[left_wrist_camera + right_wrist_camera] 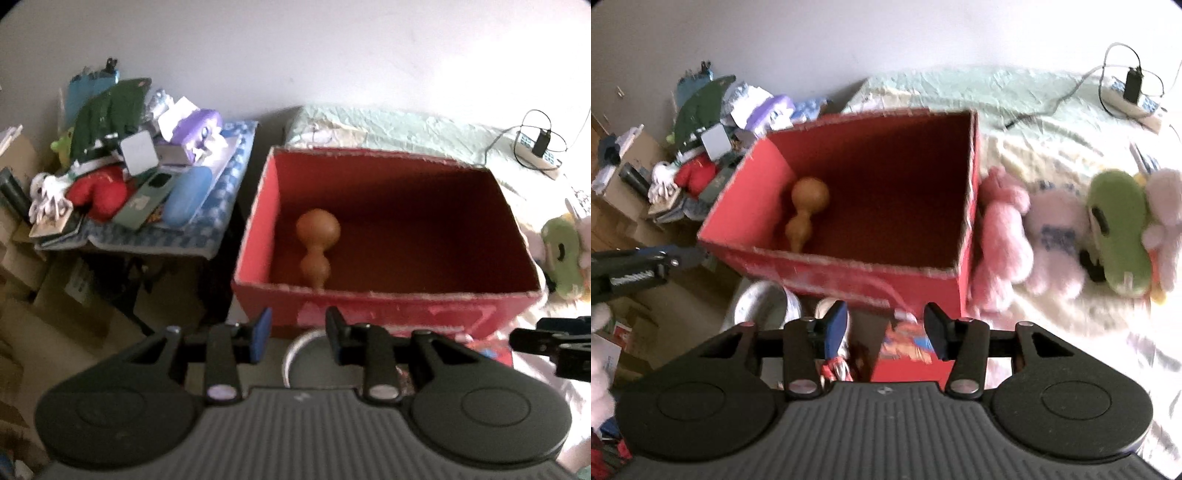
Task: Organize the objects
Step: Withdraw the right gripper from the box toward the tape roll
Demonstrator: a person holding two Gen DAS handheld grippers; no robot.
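Bed (1052, 122) with pale crumpled cover carries an open red box (255, 221); both views show it. Inside, near the box's left wall, lies a brown gourd-shaped object (317, 242), alone on the box floor.

Left wrist view only: side table with checked cloth (221, 206), heaped with a green item, a red plush, a blue case, a purple figure.

Right wrist view only: row of plush toys just right of the box, a pink one (1001, 236) touching its right wall, then a white one (1056, 240), then a green one (1119, 229). The left view shows only the green one.

Left gripper (297, 332): jaws apart by a modest gap, nothing between them. Right gripper (884, 328): jaws wider, nothing held.
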